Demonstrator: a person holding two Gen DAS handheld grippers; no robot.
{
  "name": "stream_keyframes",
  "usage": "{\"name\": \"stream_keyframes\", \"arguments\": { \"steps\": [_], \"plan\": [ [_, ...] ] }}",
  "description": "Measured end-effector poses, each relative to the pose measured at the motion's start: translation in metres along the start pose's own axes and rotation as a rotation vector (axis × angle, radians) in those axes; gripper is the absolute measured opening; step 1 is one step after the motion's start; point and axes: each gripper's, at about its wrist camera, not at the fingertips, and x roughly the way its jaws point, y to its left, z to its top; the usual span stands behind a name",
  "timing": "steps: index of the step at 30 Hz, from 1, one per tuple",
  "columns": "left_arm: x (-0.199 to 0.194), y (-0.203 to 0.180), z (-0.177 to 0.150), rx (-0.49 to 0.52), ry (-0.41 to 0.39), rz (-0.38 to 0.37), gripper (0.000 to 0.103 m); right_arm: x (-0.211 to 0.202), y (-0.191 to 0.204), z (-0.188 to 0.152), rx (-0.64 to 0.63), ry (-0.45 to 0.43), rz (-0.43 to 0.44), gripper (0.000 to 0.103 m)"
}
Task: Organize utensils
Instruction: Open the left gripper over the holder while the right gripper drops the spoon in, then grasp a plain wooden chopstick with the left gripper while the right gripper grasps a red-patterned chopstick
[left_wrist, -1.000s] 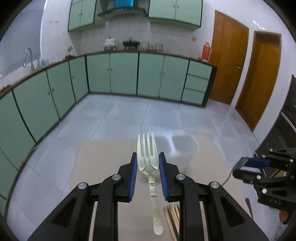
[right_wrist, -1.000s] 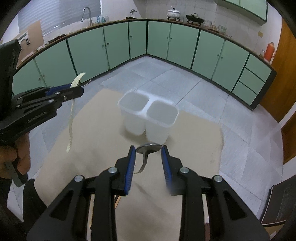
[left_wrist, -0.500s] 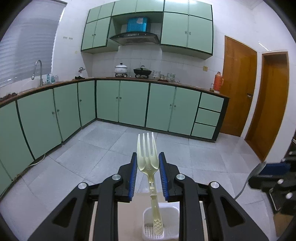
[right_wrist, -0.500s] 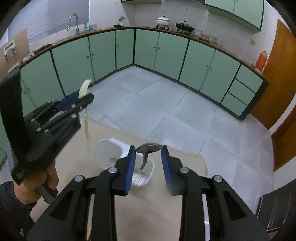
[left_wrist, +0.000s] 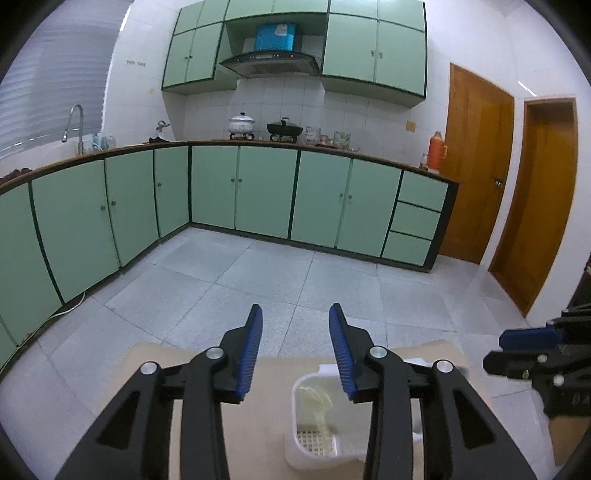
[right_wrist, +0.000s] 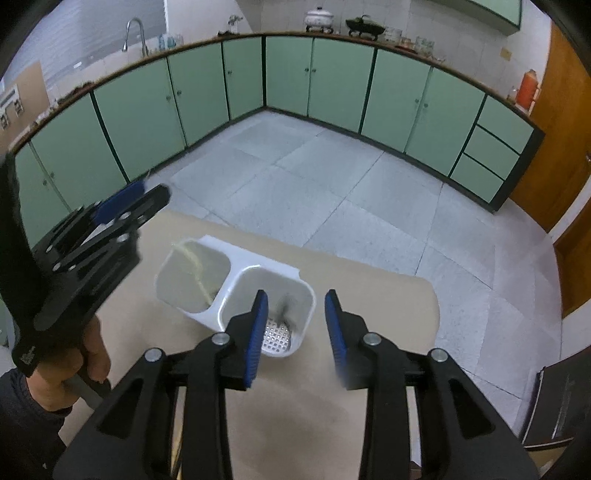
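As it leans, pale yellow fork (right_wrist: 195, 267), white two-compartment holder (right_wrist: 236, 275), left side.

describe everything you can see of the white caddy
The caddy is a white plastic tub with two open-top compartments side by side and perforated floors. It stands upright on the tan table. A pale fork leans in one compartment; something dark and blurred lies in the other. Neither gripper touches it.

Two-compartment holder (right_wrist: 236, 291) on the tabletop (right_wrist: 369, 295); fork (right_wrist: 194, 266) leaning in its left compartment, spoon (right_wrist: 282, 308) in the right; cabinets (right_wrist: 332, 85) beyond.
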Motion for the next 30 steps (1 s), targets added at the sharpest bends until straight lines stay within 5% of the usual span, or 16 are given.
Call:
{"name": "stream_keyframes", "arguments": {
  "steps": [2,6,10,21,30],
  "plan": [
    [-0.021,0.004,0.005,-0.008,-0.02,-0.001,0.047,-0.017,-0.004,-0.004,0.017,-0.029,0.009,0.033],
    [-0.081,0.014,0.003,-0.002,-0.051,0.015,0.082,-0.058,0.001,-0.039,0.028,-0.094,0.019,0.034],
    [-0.139,0.021,-0.024,0.036,-0.008,0.029,0.093,-0.087,0.018,-0.101,0.018,-0.136,0.022,0.036],
    [-0.243,0.019,-0.171,0.07,0.23,-0.006,0.095,-0.094,0.079,-0.309,0.104,-0.125,0.075,0.042],
    [-0.262,-0.003,-0.248,0.09,0.316,-0.052,0.095,-0.064,0.13,-0.373,0.06,-0.058,0.111,0.042]
  ]
}}
